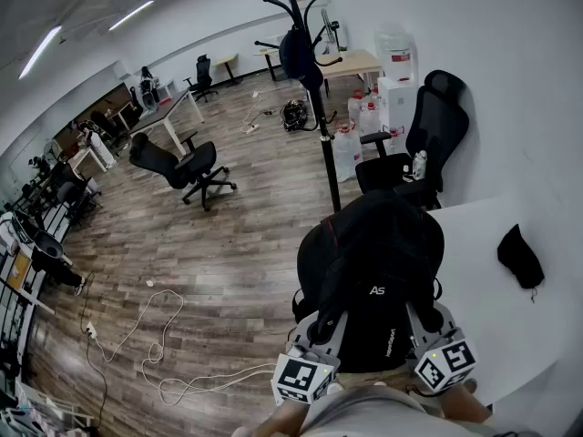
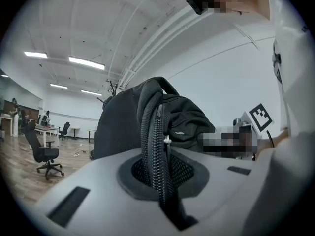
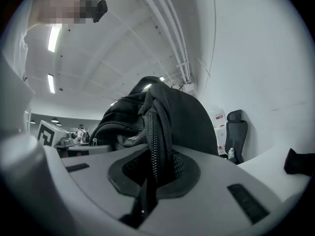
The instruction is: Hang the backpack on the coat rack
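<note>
A black backpack (image 1: 373,267) hangs in the air in front of me, held by both grippers. My left gripper (image 1: 321,333) is shut on the left shoulder strap (image 2: 156,146), which runs down between its jaws. My right gripper (image 1: 426,328) is shut on the right shoulder strap (image 3: 156,141) in the same way. The backpack's bulk (image 2: 133,117) fills the middle of both gripper views. The black coat rack (image 1: 310,62) stands further ahead on the wooden floor, with a dark bag (image 1: 299,55) hanging on it. The rack's hooks (image 2: 112,88) peek over the backpack in the left gripper view.
A white table (image 1: 492,289) lies at my right with a small black pouch (image 1: 520,256) on it. A black office chair (image 1: 419,144) stands beside the wall near the rack, another chair (image 1: 182,167) to the left. White cables (image 1: 155,353) trail over the floor at lower left.
</note>
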### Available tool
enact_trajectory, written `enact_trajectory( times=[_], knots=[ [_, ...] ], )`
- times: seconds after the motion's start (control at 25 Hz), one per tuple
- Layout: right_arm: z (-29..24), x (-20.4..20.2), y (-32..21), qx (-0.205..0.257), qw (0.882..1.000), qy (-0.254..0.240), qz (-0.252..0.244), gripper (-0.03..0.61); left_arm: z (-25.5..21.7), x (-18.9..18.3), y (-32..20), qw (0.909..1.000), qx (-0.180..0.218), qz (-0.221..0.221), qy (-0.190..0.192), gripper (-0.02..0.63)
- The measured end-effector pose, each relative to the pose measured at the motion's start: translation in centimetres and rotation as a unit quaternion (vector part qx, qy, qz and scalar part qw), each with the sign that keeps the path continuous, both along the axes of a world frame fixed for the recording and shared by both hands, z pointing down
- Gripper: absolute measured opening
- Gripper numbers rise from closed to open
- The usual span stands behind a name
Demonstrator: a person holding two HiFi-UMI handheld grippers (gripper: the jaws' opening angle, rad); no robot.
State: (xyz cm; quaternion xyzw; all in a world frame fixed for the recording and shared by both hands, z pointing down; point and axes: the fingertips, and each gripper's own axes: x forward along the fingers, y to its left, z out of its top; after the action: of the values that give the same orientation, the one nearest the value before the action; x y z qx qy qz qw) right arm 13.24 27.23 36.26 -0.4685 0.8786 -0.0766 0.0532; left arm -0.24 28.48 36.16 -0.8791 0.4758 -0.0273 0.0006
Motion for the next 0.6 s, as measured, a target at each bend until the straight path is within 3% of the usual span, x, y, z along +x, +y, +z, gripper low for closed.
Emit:
enact_trajectory(
  times=[0.12,0.6],
  knots=[
    [-0.3,-0.1,-0.1,0.001,1.000,0.001,-0.004,0.031,0.0,0.2,-0.1,0.9996,0.022,0.005,0.015,0.025],
    [-0.2,1.5,-0.7,-0.003,1.000,-0.003,-0.022,0.031,0.1,1.9,-0.2,0.9997,0.019,-0.015,0.008,0.025]
  ],
)
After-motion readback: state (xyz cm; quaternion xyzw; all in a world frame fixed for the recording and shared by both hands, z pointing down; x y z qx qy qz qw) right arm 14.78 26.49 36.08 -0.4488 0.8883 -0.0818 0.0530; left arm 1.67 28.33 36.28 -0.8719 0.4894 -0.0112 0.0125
